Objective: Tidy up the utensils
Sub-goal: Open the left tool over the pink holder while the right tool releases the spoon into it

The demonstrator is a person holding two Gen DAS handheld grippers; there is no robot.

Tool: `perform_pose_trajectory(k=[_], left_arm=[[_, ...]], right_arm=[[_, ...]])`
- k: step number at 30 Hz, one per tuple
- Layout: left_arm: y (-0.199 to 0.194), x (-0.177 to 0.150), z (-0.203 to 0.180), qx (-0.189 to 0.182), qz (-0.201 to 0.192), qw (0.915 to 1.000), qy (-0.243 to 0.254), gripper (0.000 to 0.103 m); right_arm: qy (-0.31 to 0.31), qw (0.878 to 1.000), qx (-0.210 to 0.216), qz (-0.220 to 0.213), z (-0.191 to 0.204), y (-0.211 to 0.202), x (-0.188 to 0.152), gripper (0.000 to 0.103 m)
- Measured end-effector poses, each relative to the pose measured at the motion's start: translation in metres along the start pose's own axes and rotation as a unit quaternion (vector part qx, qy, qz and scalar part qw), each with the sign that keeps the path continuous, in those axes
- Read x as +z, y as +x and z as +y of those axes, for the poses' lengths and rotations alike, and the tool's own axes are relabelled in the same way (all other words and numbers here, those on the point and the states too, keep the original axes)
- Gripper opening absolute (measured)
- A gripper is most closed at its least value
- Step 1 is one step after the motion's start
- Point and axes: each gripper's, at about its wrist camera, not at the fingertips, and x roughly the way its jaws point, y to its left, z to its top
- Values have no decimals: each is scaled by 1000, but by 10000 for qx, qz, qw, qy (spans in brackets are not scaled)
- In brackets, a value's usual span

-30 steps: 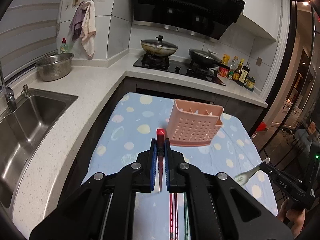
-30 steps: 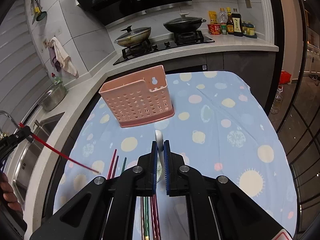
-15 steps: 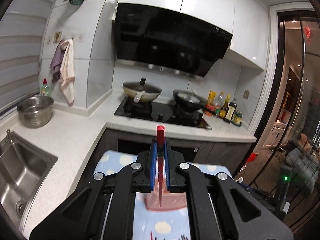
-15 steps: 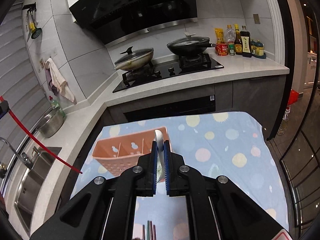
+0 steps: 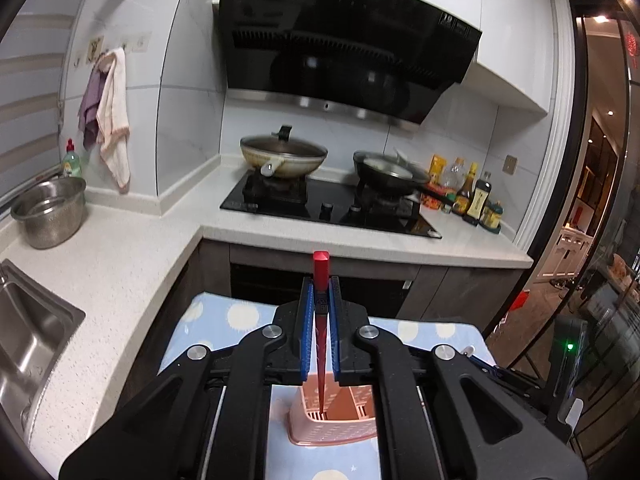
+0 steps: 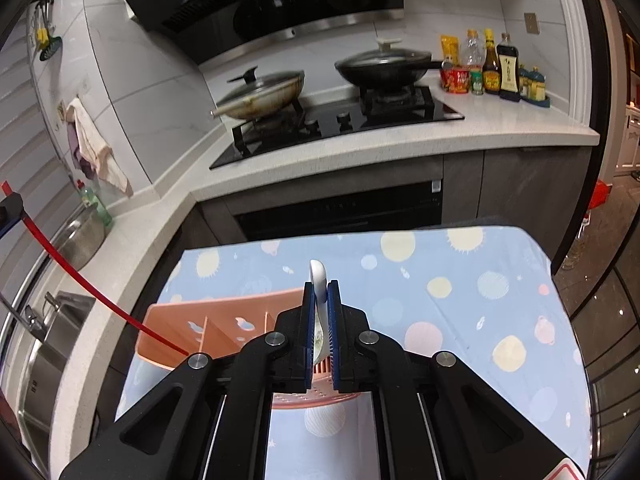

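My left gripper (image 5: pixel 319 292) is shut on a red chopstick (image 5: pixel 320 276) held upright, its thin tip pointing down into the pink perforated utensil holder (image 5: pixel 340 420) on the table. My right gripper (image 6: pixel 320 292) is shut on a white ceramic spoon (image 6: pixel 318 280), held above the right part of the same pink holder (image 6: pixel 224 328). In the right wrist view the red chopstick (image 6: pixel 92 288) slants from the left edge down into the holder.
The table wears a blue cloth with pale dots (image 6: pixel 460 280). Behind it runs a white counter (image 5: pixel 120 264) with a steel sink (image 5: pixel 28 344), a steel bowl (image 5: pixel 50 212), a black hob with two lidded pans (image 5: pixel 284 156) and sauce bottles (image 6: pixel 496 68).
Both grippers have risen and tilted up over the pink holder. The chopstick tip has come down into the holder, and the spoon now hangs above it.
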Motion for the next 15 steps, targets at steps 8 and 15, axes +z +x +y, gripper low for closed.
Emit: perform_pose_trajectory(k=[8,15], left_arm=[[7,-22,14,269,75,9994,-200,55],[-15,-36,23,405,153,9989,-164,58]], right_arm=[[-104,9998,-153,-108,3,-2,-7,16],[-16,9998,-99,-167,-1,-39,-24,21]])
